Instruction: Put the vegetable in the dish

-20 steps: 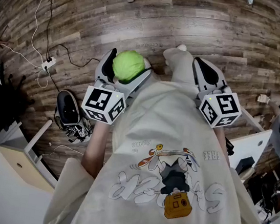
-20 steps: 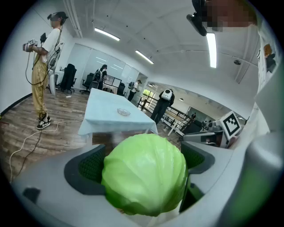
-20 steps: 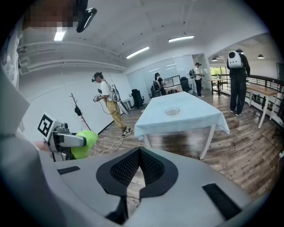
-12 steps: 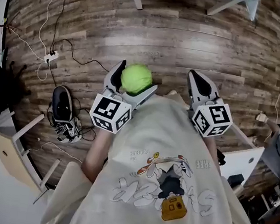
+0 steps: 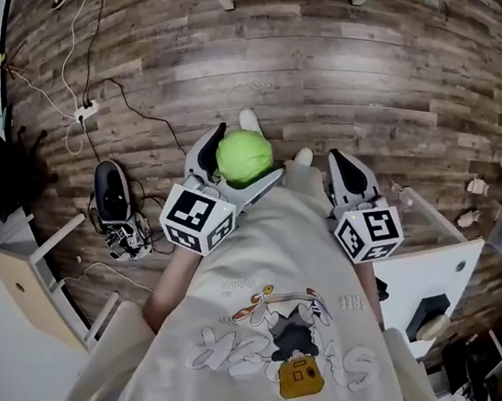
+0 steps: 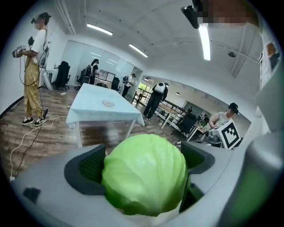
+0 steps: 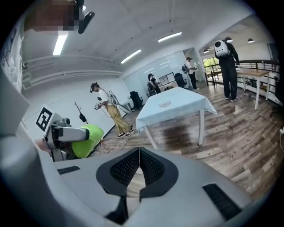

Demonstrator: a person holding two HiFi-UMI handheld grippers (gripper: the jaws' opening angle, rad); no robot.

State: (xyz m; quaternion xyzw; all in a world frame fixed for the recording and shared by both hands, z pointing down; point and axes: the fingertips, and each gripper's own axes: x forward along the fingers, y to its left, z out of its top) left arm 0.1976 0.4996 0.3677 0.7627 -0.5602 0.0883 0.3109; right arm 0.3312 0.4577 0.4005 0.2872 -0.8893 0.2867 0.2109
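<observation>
A round green cabbage (image 5: 246, 159) sits between the wide-spread jaws of my left gripper (image 5: 242, 152), held in front of the person's chest above the wooden floor. In the left gripper view the cabbage (image 6: 144, 175) fills the gap and both dark pads (image 6: 91, 166) press its sides. My right gripper (image 5: 349, 169) is shut with nothing in it; its pads (image 7: 148, 165) meet. A small dish (image 6: 108, 103) lies on a table with a light blue cloth (image 6: 95, 111) some way ahead. The right gripper view shows that dish (image 7: 165, 104) and the cabbage (image 7: 86, 139) too.
Cables and a power strip (image 5: 87, 112) lie on the floor at the left, next to a black shoe (image 5: 111, 194). White furniture (image 5: 432, 267) stands at the right. Several people stand around the room, one near the table (image 6: 33, 66).
The floor and table legs have shifted in the head view as the person moves. Both grippers stay in front of the body, and the cabbage is still held in the left one.
</observation>
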